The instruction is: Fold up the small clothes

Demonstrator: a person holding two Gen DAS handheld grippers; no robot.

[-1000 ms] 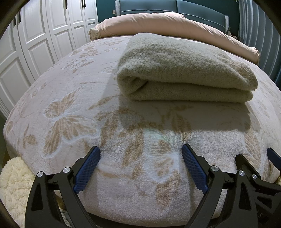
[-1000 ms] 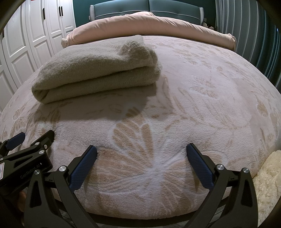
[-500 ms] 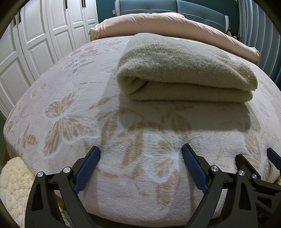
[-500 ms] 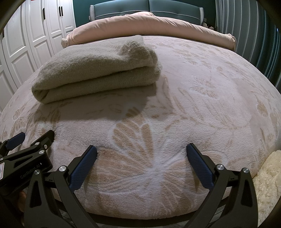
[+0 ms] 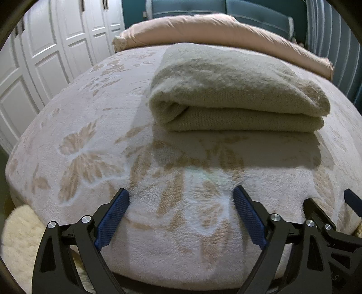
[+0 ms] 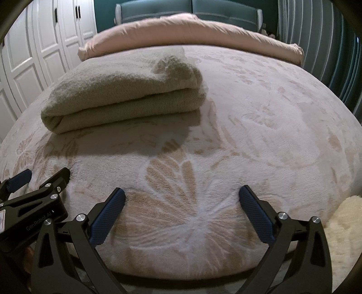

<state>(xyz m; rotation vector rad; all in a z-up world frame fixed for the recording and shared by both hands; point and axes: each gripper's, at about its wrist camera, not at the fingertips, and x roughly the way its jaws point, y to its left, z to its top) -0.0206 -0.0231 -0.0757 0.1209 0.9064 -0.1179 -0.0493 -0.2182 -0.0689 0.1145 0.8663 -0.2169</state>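
garment [image 5: 235, 90] lies folded on bed [image 5: 90, 135] | left gripper [image 5: 181, 214] closing slightly, empty | right gripper [image 6: 181, 214] released, empty | judgement: lift away without touching the fold

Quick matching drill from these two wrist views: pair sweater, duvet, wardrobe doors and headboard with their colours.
Things:
1. sweater
2. duvet
3. wardrobe doors
4. headboard

Colours:
A. white
B. teal
C. pale olive
D. peach

Pairs: 1-C, 2-D, 3-A, 4-B
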